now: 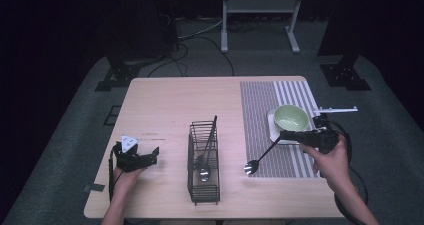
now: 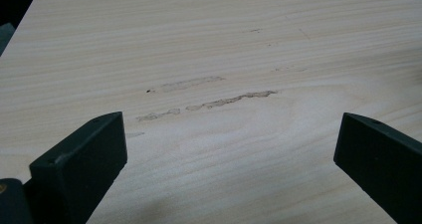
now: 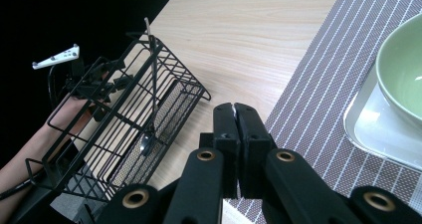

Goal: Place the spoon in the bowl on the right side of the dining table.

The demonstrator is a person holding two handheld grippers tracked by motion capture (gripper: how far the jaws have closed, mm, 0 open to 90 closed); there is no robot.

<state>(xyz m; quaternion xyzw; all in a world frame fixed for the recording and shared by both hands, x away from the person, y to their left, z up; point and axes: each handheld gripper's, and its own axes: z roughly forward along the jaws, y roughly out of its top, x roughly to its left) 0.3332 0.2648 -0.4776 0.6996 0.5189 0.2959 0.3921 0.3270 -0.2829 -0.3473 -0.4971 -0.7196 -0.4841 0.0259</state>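
My right gripper [image 1: 283, 135] [image 3: 234, 110] hovers over the striped placemat [image 1: 260, 110] [image 3: 318, 94], its jaws shut on the black handle of a utensil [image 1: 262, 155] whose silver head hangs down-left just above the mat. A black wire basket [image 1: 192, 150] [image 3: 124, 119] stands mid-table and holds a black-handled spoon [image 1: 204, 173] [image 3: 148, 139] leaning on its far rim. My left gripper [image 1: 156, 155] [image 2: 229, 149] rests near the table's left front, open over bare wood with nothing between its jaws.
A pale green bowl [image 1: 291, 117] [image 3: 405, 69] sits on a white square plate [image 1: 272, 130] [image 3: 378, 129] at the placemat's right side. The wooden table [image 1: 175, 100] has scuff marks [image 2: 219, 102] ahead of the left gripper. Stands and cables fill the floor beyond.
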